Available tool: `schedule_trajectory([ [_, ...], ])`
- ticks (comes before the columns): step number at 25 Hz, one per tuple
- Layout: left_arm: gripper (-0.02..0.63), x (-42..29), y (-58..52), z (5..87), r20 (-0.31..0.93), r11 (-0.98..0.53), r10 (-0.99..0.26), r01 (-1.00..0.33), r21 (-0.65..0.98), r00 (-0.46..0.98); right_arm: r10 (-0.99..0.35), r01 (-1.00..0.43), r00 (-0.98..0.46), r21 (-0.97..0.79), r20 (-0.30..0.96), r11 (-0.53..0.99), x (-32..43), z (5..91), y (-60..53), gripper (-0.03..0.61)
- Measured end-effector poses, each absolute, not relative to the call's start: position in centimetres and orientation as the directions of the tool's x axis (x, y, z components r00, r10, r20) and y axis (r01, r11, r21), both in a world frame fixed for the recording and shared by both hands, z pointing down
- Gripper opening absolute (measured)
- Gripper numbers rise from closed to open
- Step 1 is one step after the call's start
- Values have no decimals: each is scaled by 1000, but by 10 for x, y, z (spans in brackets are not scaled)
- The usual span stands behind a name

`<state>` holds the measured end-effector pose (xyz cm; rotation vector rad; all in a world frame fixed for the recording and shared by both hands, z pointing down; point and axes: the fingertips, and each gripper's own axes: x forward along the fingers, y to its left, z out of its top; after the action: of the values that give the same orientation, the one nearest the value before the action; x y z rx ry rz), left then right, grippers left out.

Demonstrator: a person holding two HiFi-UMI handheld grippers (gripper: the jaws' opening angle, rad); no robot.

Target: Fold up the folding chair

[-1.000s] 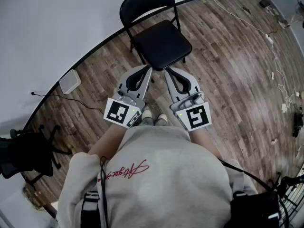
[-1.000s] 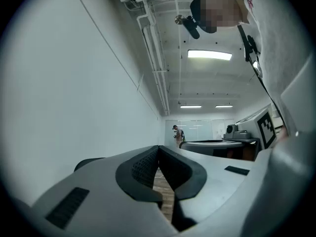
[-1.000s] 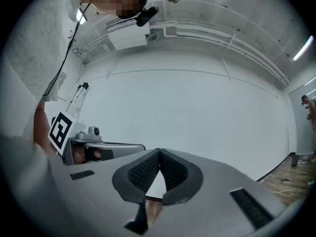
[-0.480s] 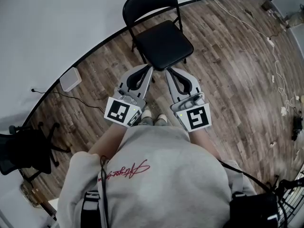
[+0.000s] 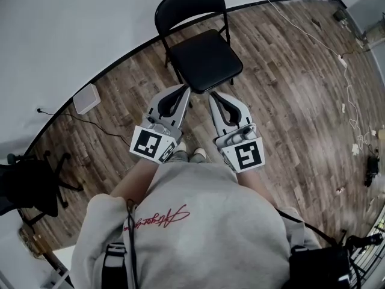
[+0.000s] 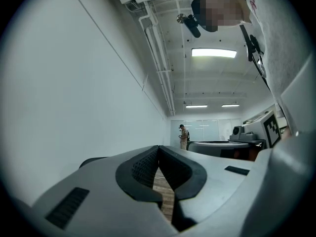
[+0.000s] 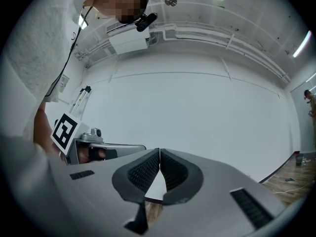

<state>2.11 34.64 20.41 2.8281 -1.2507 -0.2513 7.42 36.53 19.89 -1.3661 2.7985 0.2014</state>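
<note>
A black folding chair (image 5: 201,56) stands unfolded on the wood floor, its backrest (image 5: 189,6) toward the white wall. In the head view both grippers are held side by side just in front of the seat's near edge. My left gripper (image 5: 187,87) is shut and holds nothing; its tip sits near the seat's front left corner. My right gripper (image 5: 212,94) is also shut and empty, close to the seat's front edge. In the left gripper view my left gripper (image 6: 159,147) shows its pads meeting; in the right gripper view my right gripper (image 7: 160,151) shows the same. Whether either tip touches the chair I cannot tell.
A white box (image 5: 88,99) with a cable lies by the wall at left. A black office chair (image 5: 27,188) stands at far left. Cables and small items (image 5: 355,110) trail along the floor at right. A person (image 6: 183,136) stands far off in the left gripper view.
The view has shifted slightly; both grippers stay shut and level in front of the seat, about where they were.
</note>
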Motion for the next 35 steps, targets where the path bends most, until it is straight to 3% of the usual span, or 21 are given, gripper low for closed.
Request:
schedule_trajectory([
  [17, 15, 6, 271, 223, -125, -591, -806, -799, 111, 579, -745, -744, -666, 106, -40, 660, 78, 235, 290, 17],
  [26, 16, -20, 154, 228, -96, -675, -737, -734, 73, 669, -802, -804, -593, 112, -69, 584, 45, 230, 173, 17],
  [33, 20, -20, 90, 263, 30, -677, -731, -730, 98, 682, -814, -814, -581, 43, -22, 580, 41, 254, 135, 17],
  [34, 55, -23, 80, 274, 58, -667, -736, -737, 108, 675, -814, -814, -581, 14, 0, 581, 43, 263, 132, 17],
  [35, 183, -28, 68, 286, 95, -651, -745, -750, 119, 661, -815, -816, -578, -17, 33, 578, 47, 274, 129, 17],
])
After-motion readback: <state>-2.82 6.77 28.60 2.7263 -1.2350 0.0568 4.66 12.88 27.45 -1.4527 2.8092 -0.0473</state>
